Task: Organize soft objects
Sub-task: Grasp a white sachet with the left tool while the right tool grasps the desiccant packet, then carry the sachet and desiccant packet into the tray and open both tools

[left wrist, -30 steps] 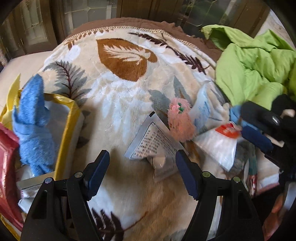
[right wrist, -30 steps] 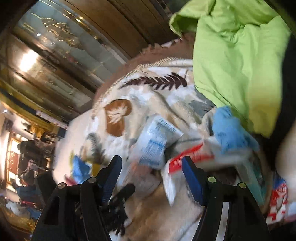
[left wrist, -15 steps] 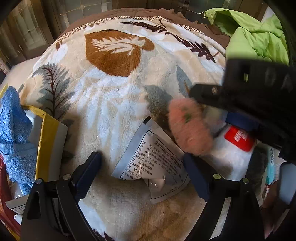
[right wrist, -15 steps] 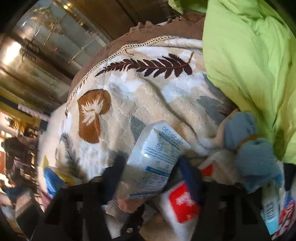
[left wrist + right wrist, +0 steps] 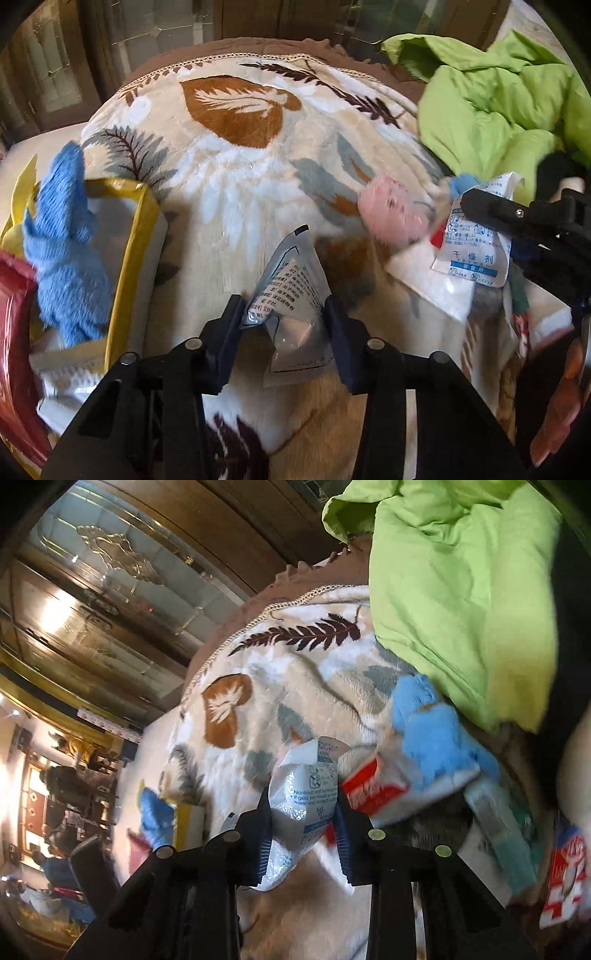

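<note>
Sachets are now pinched in both tools, where half a second ago both sets of jaws stood wide and empty. The left hand-held gripper [image 5: 284,314] has closed on a grey printed sachet [image 5: 291,295], its long axis running away from the camera, one corner tipped up off the leaf-patterned blanket [image 5: 236,155]. The right hand-held gripper [image 5: 301,827] clamps a white desiccant packet [image 5: 304,805], upright, long axis along the fingers. Both look ready for the yellow-rimmed bag [image 5: 135,236] at left, where a blue plush toy [image 5: 62,247] sits.
</note>
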{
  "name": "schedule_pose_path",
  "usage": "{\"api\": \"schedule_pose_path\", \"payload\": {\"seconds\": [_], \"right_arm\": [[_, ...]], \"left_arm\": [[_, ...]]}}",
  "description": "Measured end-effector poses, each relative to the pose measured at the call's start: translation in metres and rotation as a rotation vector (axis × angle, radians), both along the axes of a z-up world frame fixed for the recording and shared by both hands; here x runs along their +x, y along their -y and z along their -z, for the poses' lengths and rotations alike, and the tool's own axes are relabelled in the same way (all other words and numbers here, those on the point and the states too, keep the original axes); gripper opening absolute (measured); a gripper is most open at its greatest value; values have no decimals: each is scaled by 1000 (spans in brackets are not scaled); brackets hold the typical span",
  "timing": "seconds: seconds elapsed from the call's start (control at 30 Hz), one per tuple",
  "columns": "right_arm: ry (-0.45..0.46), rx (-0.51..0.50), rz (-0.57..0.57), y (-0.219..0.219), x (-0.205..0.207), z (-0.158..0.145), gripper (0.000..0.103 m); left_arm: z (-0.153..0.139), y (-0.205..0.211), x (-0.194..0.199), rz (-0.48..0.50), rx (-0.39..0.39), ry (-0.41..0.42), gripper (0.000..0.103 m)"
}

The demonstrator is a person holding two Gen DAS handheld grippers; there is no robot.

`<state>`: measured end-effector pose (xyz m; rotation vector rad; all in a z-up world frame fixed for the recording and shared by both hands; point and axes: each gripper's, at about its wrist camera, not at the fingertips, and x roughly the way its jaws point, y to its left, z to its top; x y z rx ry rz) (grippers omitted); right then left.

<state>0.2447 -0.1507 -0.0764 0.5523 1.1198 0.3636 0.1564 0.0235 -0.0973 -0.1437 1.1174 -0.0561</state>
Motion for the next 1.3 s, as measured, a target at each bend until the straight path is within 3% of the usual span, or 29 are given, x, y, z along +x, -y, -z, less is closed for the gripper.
{"api": "schedule_pose_path", "payload": {"seconds": [0.37, 0.7, 1.0, 1.3], "right_arm": [[6, 69, -47, -5, -52, -17, 30], [28, 78, -182, -64, -90, -42, 31], [43, 60, -298, -129, -105, -55, 31], [32, -26, -406, -202, -107, -47, 32]], "left_arm": [[-34, -13, -47, 63, 17, 57, 37], [-60, -67, -93, 40, 49, 90, 37], [-56, -128, -115, -38, 70, 86, 37], [-41, -138, -128, -26, 52, 62, 37]]}}
